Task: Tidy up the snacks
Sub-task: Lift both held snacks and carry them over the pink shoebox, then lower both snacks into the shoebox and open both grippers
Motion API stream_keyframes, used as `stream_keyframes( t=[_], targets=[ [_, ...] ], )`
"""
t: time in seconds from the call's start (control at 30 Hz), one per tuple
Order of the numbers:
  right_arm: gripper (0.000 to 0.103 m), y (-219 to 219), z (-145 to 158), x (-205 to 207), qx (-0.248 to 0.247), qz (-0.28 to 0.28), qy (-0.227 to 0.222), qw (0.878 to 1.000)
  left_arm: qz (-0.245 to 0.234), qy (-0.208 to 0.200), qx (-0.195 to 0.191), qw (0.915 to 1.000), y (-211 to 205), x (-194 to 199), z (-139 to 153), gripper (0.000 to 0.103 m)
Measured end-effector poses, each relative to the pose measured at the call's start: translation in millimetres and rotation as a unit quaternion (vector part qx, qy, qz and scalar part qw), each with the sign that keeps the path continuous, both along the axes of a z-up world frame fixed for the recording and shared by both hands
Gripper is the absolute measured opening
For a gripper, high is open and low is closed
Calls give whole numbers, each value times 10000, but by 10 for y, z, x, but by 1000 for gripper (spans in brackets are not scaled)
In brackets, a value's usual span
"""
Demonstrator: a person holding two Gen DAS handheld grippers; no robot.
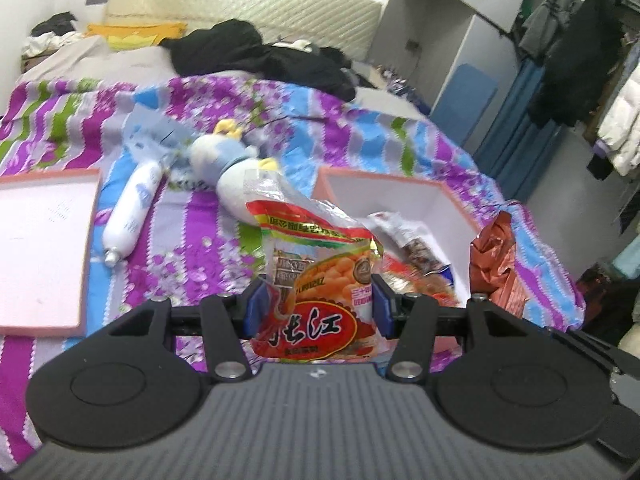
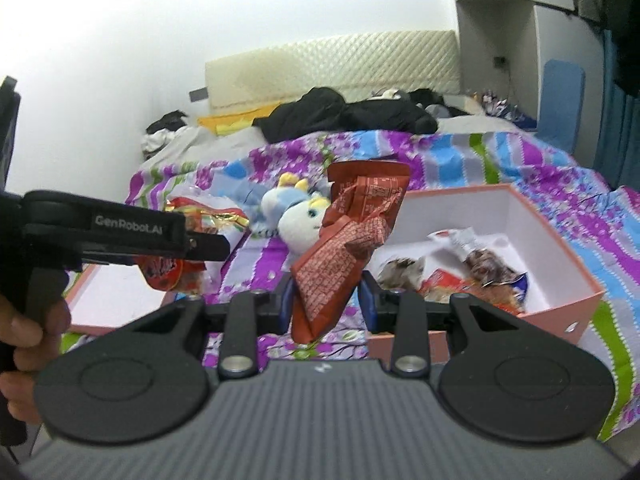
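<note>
My left gripper (image 1: 316,304) is shut on a red and orange snack bag (image 1: 316,272) and holds it upright above the bed, just left of the pink box (image 1: 380,184). My right gripper (image 2: 328,300) is shut on a crumpled brown-red snack packet (image 2: 348,236), held up left of the same pink box (image 2: 500,200). The box holds several snack packets (image 2: 476,264). The brown-red packet also shows in the left wrist view (image 1: 496,256). The left gripper and its bag show at the left of the right wrist view (image 2: 168,264).
The box's pink lid (image 1: 40,248) lies on the flowered bedspread at the left. A white tube (image 1: 132,212) and a plush toy (image 1: 236,168) lie between lid and box. Black clothes (image 1: 256,52) lie by the headboard. Hanging clothes (image 1: 580,60) stand at the right.
</note>
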State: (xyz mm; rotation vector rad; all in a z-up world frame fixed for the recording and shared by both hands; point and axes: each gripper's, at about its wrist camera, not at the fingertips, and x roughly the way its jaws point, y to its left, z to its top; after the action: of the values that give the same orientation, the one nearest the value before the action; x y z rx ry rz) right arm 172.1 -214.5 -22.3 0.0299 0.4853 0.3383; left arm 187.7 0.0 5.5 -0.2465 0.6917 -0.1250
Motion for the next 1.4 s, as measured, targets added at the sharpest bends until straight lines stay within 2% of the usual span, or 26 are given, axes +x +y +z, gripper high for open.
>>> stream_keyframes(
  t=[0.23, 0.5, 0.83, 1.4],
  targets=[
    [36, -299, 97, 31, 42, -437, -159, 9989, -363, -177, -31, 9992, -301, 155, 188, 58],
    [36, -595, 62, 157, 70, -817, -52, 9966, -735, -117, -104, 9972, -638, 453, 166, 58],
    [36, -851, -140, 665, 29, -1043, 313, 9940, -1049, 281, -92, 9940, -950, 1146, -131, 58],
    [37, -972, -783, 1771, -72, -998, 1181, 9880, -1337, 984, 127, 9860, -1384, 2431, -837, 59]
  ],
)
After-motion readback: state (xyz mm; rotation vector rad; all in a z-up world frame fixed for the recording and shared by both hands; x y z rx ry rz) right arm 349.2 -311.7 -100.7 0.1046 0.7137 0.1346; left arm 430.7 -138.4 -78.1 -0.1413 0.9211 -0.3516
